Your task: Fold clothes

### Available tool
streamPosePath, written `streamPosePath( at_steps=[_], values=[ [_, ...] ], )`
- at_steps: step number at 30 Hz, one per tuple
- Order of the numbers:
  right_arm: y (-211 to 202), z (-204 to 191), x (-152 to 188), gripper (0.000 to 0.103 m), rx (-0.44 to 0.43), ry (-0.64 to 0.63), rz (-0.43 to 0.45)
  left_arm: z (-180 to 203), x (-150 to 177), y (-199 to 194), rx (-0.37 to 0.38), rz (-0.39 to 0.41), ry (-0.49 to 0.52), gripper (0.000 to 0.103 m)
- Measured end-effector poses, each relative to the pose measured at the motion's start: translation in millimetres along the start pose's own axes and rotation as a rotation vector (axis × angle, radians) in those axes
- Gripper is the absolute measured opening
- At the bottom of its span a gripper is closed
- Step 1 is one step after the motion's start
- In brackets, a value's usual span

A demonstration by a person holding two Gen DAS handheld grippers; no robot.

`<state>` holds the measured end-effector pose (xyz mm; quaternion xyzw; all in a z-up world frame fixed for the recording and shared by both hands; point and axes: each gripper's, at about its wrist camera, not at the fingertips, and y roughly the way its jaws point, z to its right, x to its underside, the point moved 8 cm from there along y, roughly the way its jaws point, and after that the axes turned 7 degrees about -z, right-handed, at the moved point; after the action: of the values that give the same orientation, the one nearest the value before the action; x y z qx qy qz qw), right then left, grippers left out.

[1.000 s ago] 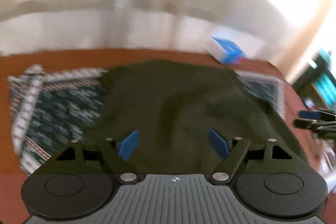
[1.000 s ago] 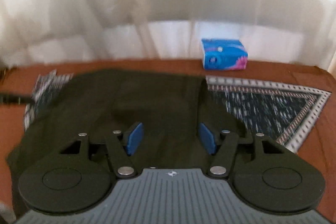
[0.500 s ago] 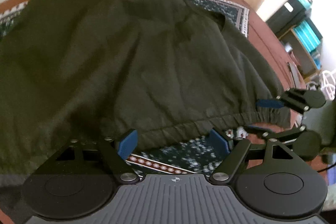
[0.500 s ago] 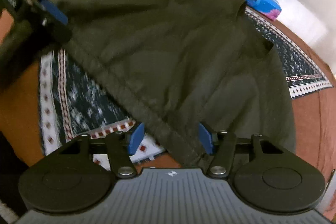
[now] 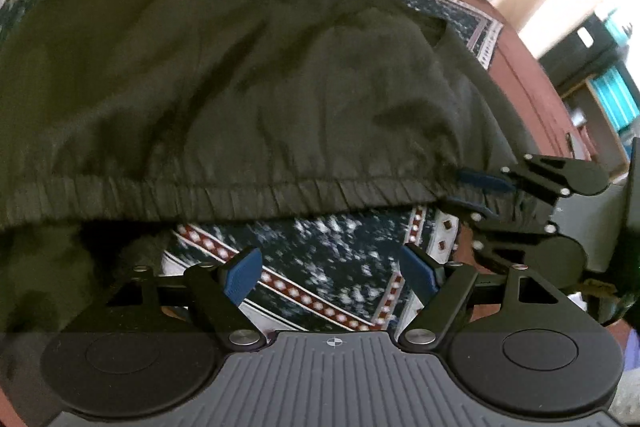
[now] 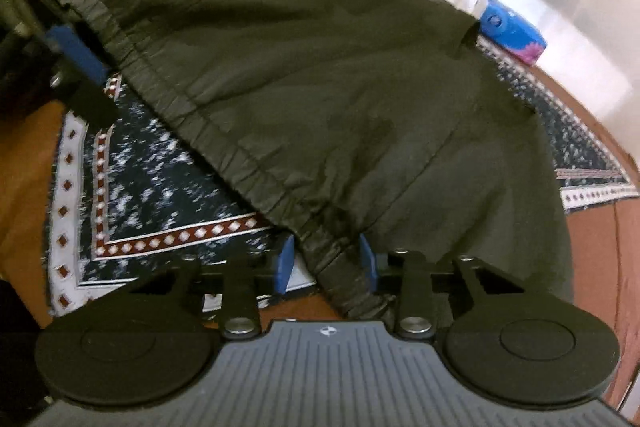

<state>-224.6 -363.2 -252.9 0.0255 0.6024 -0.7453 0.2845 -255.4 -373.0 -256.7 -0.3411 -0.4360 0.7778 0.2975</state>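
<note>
**Gripper Hardware: Visible Construction**

Each gripper, left gripper [image 5: 332,267] and right gripper [image 6: 326,259], comprises a grey ribbed housing carrying a small crosshair mark, two black circular discs, and black linkage arms pinned with silver screws. The fingertips [image 5: 242,269] carry blue textured pads (identical on both units).
</note>
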Motion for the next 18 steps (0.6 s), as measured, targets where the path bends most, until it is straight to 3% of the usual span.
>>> streamPosePath(
  at_steps=[1,12,13,14,18],
  values=[
    [0,0,0,0.033,0.006,-0.009,0.006,2,3,1,0.004,0.0,-0.01,0.086],
    [5,-6,-1,0.032,0.082,-0.148,0.097,16,17,7,-0.006,0.032,-0.055,0.086],
    [5,-7,-1,0.015,0.072,-0.159,0.1,17,18,7,-0.007,0.038,-0.056,0.086],
    [5,-7,-1,0.006,0.045,-0.16,0.097,18,18,6,-0.008,0.043,-0.058,0.086],
    [-20,27,-19,0.003,-0.088,0.026,0.122,35,15,9,0.01,0.065,-0.027,0.086]
  ],
)
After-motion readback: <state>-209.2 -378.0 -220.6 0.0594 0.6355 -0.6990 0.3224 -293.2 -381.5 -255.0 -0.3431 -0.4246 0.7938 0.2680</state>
